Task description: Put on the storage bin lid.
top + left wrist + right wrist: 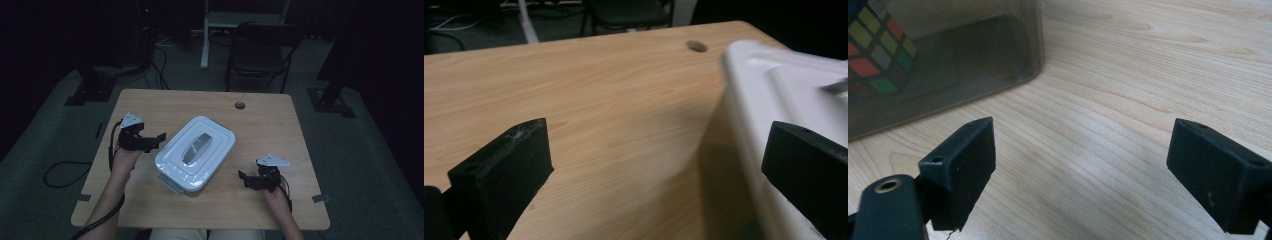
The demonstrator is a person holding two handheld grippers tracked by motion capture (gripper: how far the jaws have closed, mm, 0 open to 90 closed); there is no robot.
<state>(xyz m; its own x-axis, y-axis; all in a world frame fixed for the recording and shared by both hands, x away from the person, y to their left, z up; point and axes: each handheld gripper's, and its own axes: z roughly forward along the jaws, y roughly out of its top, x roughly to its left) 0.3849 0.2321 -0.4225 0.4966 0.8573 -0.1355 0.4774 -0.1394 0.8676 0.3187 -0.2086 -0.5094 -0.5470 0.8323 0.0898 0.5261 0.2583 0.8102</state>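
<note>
A storage box with a white lid [195, 152] and a grey handle [196, 148] sits slantwise in the middle of the wooden table [270, 125]. My left gripper [159, 141] hovers just left of the box, open, with nothing between its jaws. In the left gripper view [659, 150] the lid's edge [769, 95] runs past the right jaw. My right gripper [244, 180] rests open to the right of the box, a short way off it. The right gripper view [1083, 155] faces the box's smoky clear wall [973, 60], and a colour cube [875, 50] shows inside.
A round cable hole [240, 105] lies in the table's far side, seen also in the left gripper view [696, 46]. A grey latch [172, 182] sticks out at the box's near end. A dark chair [262, 50] stands beyond the table. Bare wood lies around both grippers.
</note>
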